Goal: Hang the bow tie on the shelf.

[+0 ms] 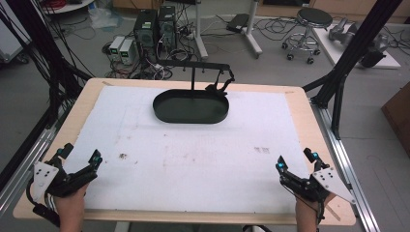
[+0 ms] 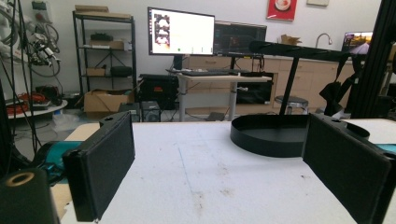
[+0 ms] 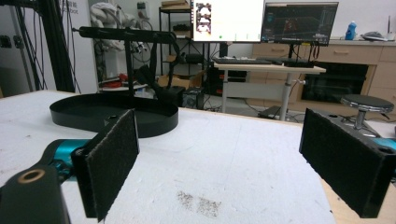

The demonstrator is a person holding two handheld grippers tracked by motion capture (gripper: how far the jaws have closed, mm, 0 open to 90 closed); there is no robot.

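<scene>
Foam sheet (image 1: 193, 154), white, matte and lightly stained, covers most of a pale wooden table (image 1: 87, 96) with rounded corners.

At the near left corner, a hand (image 1: 71, 208) holds the left gripper (image 1: 79, 155). Its two flat black jaws stand spread wide apart with nothing between them, only bare foam ahead. In the left gripper view the left gripper (image 2: 219, 163) shows jaws faced with dull, rectangular rubbery pads (image 2: 105, 168), and a teal fitting sits behind the left one.

Ahead of both pairs of fingers, well apart from them and toward the far middle of the table, rests a black oval tray (image 1: 191, 107) with a low, smooth upright wall. A thin black post (image 1: 194, 79) rises from its far side and carries a horizontal bar (image 1: 200, 65); a dark strap-like piece (image 1: 221, 82) hangs from the bar's right end.

At the near right corner, the other hand (image 1: 305, 215) holds the right gripper (image 1: 296, 160), jaws likewise parted wide and empty. In the right gripper view the right gripper (image 3: 224, 172) has coarser, felt-like pads (image 3: 112, 163), and a small brownish smudge (image 3: 198, 202) marks the foam between them.
</scene>
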